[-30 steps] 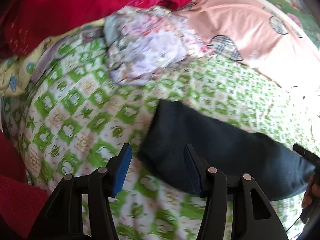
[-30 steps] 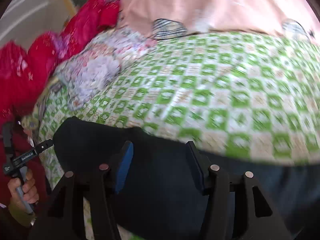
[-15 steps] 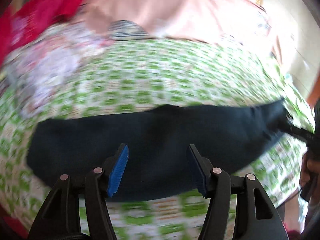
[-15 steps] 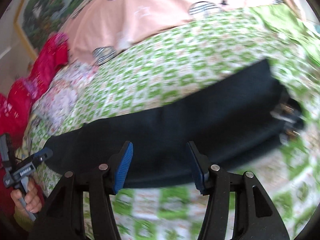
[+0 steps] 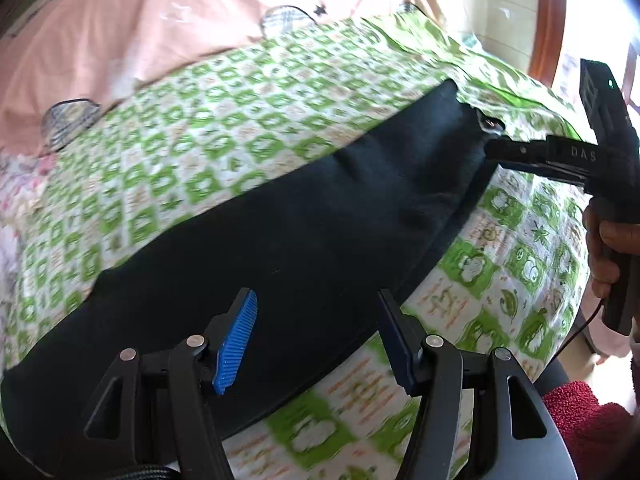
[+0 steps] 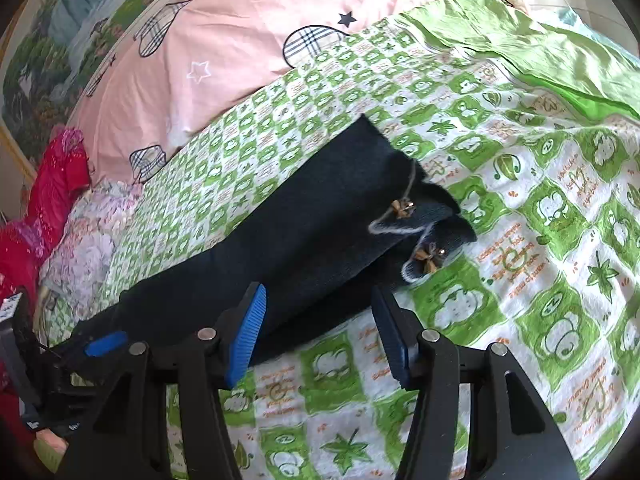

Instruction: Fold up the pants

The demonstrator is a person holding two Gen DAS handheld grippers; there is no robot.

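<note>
Dark navy pants (image 5: 280, 232) lie stretched in a long band across the green-and-white checked bedsheet (image 5: 224, 120). In the right wrist view the pants (image 6: 312, 216) run from lower left to their cuffs, which carry small bronze bows (image 6: 402, 208). My left gripper (image 5: 316, 340) is open and empty over the pants' near edge. My right gripper (image 6: 316, 332) is open and empty just above the pants' lower edge. The left wrist view shows the right gripper (image 5: 500, 150) beside the cuff end. The right wrist view shows the left gripper (image 6: 106, 338) over the pants' left end.
A pink blanket (image 6: 248, 48) with plaid shapes lies at the back of the bed. A crumpled floral cloth (image 6: 88, 236) and red clothes (image 6: 56, 184) lie at the left. A plain green fold of sheet (image 6: 540, 52) is at the back right.
Both views have swung right along the pants; the cuff end is now in sight. Both grippers have stayed open.
</note>
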